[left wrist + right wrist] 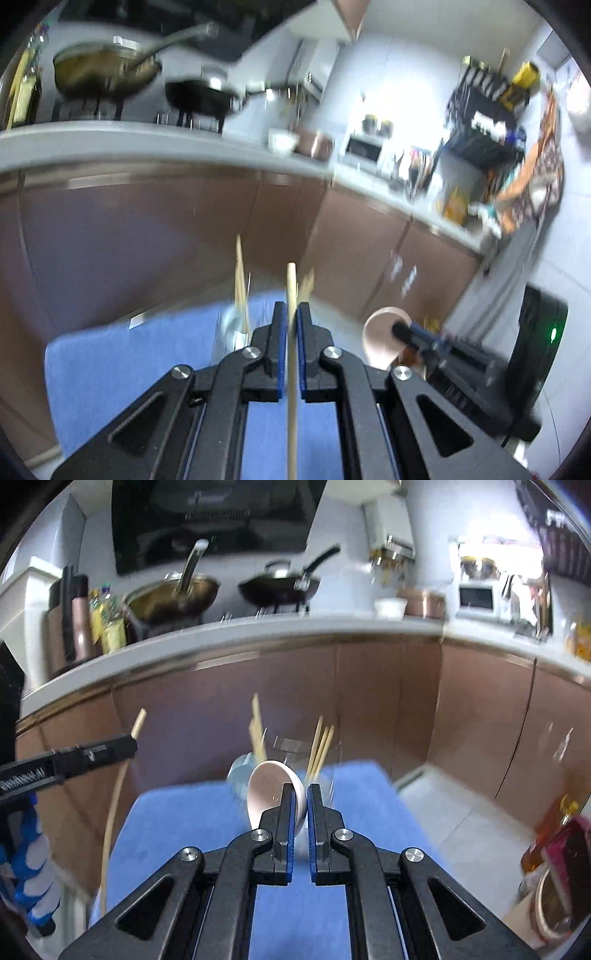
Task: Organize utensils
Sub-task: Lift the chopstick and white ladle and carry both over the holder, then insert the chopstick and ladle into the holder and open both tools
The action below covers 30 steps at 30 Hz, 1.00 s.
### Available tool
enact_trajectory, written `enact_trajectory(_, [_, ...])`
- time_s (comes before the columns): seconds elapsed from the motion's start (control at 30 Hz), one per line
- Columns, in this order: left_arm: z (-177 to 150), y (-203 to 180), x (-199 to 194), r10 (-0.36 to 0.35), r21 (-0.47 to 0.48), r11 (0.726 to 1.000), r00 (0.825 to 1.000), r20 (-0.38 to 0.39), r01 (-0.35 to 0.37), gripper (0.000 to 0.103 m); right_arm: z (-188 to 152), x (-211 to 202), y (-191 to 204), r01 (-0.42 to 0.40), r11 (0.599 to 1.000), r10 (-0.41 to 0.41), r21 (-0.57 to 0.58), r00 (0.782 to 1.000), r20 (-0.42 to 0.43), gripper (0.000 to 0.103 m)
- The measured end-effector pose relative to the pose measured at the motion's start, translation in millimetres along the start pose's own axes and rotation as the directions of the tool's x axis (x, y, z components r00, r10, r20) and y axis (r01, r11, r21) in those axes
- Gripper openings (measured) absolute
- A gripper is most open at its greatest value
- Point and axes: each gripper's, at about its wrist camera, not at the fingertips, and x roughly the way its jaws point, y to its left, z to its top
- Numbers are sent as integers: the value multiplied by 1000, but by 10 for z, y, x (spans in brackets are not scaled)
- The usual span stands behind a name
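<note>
My left gripper (291,314) is shut on a long wooden stick (291,387) that runs upright between its blue pads, above a blue cloth (129,369); the stick also shows in the right wrist view (112,812). My right gripper (301,794) is shut on the rim of a pale pink bowl (269,790), held tilted above the blue cloth (177,823). The bowl also shows in the left wrist view (382,336). Behind the bowl stand a light blue cup (238,771) with flat wooden utensils (258,727) and a clear holder (295,747) with chopsticks (319,749).
Brown cabinet doors (295,686) face me under a grey counter (258,627). On it sit a wok (173,598) and a black pan (280,587) on a stove. A black device with a green light (539,332) stands at the right.
</note>
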Motion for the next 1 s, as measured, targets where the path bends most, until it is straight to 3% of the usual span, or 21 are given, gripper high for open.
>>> enact_trajectory(0.1, [218,-26,268,24,-10,1000,995,100,-23,4,214,218,-20,25,1000,-27,14,996,84,6])
enact_trajectory(0.23, [400,6,625,75,-12,997,972,225,-74,4,379,505,-28,75,997,-73,-1,982,173,6])
enact_trajectory(0.37, [446,120,970,121,-33,993,949,290,-117,4,440,806,-104,105,994,-104,5,969,223,6])
enact_trajectory(0.73, [145,236,1597,201,-49,979,894,400,-198,5,289,1327,-187,166,986,-161,4,950,266,6])
enact_trajectory(0.83, [-32,282,1690,223,-53,974,887,405,-220,5,161,1375,-140,182,983,-171,-15,947,271,7])
enact_trajectory(1.0, [-178,347,1698,220,-52,975,895,388,-216,11,-31,1383,-50,170,985,-157,-36,958,241,8])
